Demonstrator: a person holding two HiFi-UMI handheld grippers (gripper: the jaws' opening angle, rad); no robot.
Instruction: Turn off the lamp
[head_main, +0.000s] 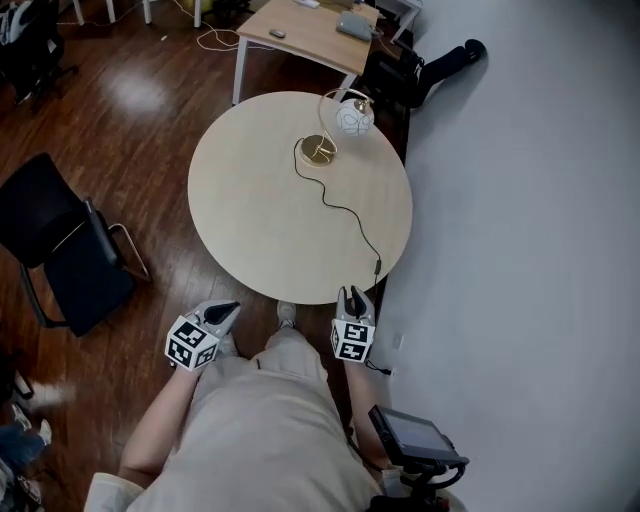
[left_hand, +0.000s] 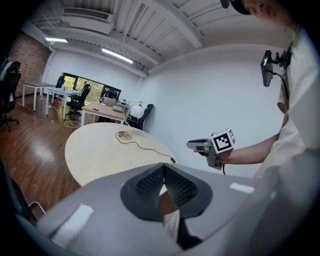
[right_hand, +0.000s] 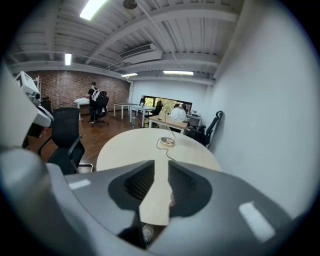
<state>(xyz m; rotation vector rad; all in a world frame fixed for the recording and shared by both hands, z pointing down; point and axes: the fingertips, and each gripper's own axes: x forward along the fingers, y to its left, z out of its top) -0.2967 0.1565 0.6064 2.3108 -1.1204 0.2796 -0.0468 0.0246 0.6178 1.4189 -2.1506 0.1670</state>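
Jaws of left gripper (head_main: 224, 312) together, right gripper (head_main: 353, 296) partly apart, empty.

Round bench (head_main: 250, 230) with a pale wood top stood on a dark wood floor (head_main: 150, 100), its right side close to a light wall (head_main: 520, 200). One lamp (head_main: 335, 130) sat on the far right part of the top. Its round brass base (head_main: 318, 150) lay flat on the surface, and a thin arched stem carried a white globe shade (head_main: 354, 118) near the far rim. A black cord (head_main: 345, 208) lay in loose curves from the base across the top to the near right rim.
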